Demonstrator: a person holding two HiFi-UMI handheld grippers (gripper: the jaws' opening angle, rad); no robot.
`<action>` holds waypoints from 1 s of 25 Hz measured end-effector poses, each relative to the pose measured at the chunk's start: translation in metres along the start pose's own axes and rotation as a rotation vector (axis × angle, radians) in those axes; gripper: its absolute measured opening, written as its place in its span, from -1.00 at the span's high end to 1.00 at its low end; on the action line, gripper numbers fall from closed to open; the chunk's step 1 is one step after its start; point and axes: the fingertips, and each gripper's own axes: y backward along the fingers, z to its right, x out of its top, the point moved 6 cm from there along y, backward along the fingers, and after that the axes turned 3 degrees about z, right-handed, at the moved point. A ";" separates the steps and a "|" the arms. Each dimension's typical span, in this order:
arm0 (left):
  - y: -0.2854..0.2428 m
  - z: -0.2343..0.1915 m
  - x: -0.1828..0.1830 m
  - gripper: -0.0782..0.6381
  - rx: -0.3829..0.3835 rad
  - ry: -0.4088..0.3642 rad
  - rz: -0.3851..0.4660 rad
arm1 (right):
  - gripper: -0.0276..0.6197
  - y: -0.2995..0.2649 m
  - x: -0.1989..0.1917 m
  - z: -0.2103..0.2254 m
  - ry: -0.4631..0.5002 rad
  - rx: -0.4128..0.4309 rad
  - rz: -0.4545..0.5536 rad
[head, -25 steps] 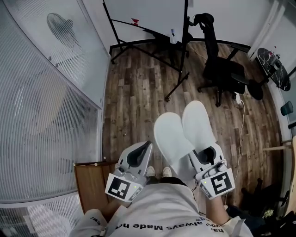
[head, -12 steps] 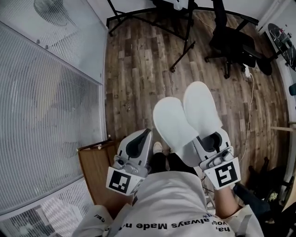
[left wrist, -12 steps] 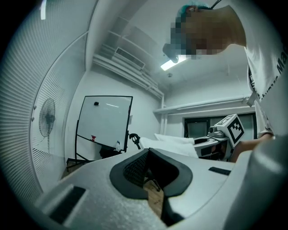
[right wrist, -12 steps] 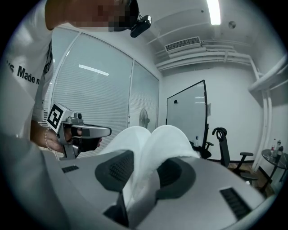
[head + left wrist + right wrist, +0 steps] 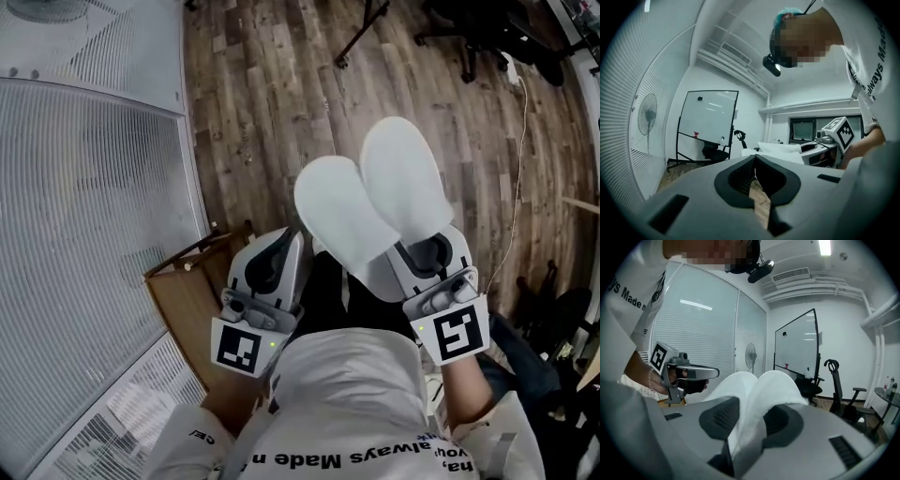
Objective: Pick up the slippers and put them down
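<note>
Head view: two grippers at 6 o'clock, both pointing toward 12. Left gripper [image 5: 296, 242] nearly level, jaws together, nothing between them. Right gripper [image 5: 427, 258] tipped slightly down, clamped on two white slippers [image 5: 345, 214], side by side, free ends toward 12, over wood floor [image 5: 262, 112].

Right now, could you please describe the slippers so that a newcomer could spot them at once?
Over the brown wood-plank floor, the person's right gripper is shut on two flat, oval, white fabric slippers fanned side by side. Nothing else is held: the left gripper is shut and empty.
</note>
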 end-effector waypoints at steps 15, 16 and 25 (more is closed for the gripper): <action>-0.003 -0.033 -0.160 0.75 0.030 -0.043 -0.066 | 0.52 -0.061 -0.169 -0.005 0.017 0.057 -0.102; -0.007 -0.037 -0.168 0.75 0.032 -0.045 -0.070 | 0.52 -0.066 -0.180 -0.003 0.021 0.065 -0.108; -0.028 -0.053 -0.251 0.75 -0.009 -0.049 -0.111 | 0.52 -0.110 -0.257 -0.001 0.035 0.135 -0.131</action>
